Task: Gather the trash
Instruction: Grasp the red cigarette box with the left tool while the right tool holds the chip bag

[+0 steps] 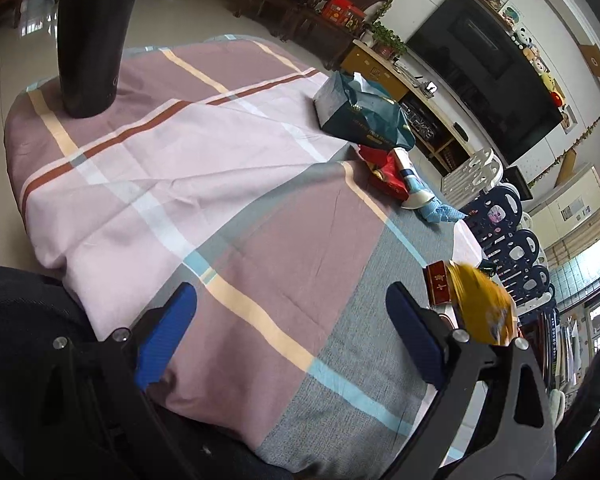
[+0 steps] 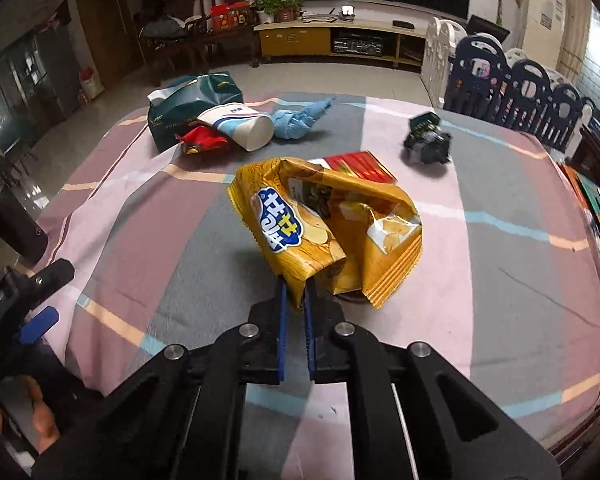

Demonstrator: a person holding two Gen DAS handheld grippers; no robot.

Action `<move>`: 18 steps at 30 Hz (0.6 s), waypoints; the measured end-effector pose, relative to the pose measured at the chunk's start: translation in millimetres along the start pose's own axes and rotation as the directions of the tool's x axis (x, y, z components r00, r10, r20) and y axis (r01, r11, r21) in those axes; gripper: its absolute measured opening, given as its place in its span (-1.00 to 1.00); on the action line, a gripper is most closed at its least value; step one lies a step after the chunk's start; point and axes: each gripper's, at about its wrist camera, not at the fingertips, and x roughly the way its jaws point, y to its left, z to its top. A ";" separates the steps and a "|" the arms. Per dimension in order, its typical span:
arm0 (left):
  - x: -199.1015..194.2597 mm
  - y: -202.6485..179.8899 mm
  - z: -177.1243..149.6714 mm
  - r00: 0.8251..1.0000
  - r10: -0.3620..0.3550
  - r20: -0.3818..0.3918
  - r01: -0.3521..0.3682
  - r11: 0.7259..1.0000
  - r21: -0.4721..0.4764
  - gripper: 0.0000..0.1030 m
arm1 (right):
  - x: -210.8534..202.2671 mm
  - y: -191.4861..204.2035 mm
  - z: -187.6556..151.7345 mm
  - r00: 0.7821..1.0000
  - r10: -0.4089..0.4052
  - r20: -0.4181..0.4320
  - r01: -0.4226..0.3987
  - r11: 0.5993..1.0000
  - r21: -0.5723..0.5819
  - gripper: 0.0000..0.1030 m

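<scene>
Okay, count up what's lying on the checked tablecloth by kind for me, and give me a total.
Bags and wrappers: 3, yellow crinkled chip bag, teal gift bag, red wrapper
Cups: 2, white paper cup, black steel tumbler
Boxes: 1, red flat box
Crumpled wads: 2, blue, dark
Total: 8

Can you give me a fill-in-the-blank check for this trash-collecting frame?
The right gripper is shut on the yellow ____ bag.
The left gripper is ____, holding nothing.
The paper cup lies on its ____ beside the teal bag.
A flat ____ box lies behind the yellow bag.

Missing: chip; open; side; red
</scene>
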 end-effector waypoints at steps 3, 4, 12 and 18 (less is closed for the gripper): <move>-0.3 -6.1 -1.9 1.000 0.027 0.011 -0.027 0.999 0.020 0.84 | -19.2 -27.9 -22.4 0.999 -0.044 0.009 0.043 0.997 0.063 -0.83; 0.0 -13.4 -2.0 0.999 0.040 0.019 -0.041 0.998 0.046 0.84 | -23.2 -37.9 -29.2 0.998 -0.057 0.005 0.056 0.994 0.089 -0.83; 84.8 -169.6 6.0 0.974 -0.105 -0.199 0.205 0.779 0.593 0.86 | -62.4 -100.4 -66.5 0.998 -0.061 0.006 0.057 0.965 0.256 -0.83; 153.2 -265.1 -15.6 0.937 -0.010 -0.348 0.297 0.548 0.782 0.92 | -81.3 -127.8 -87.6 0.998 -0.069 0.011 0.062 0.949 0.311 -0.83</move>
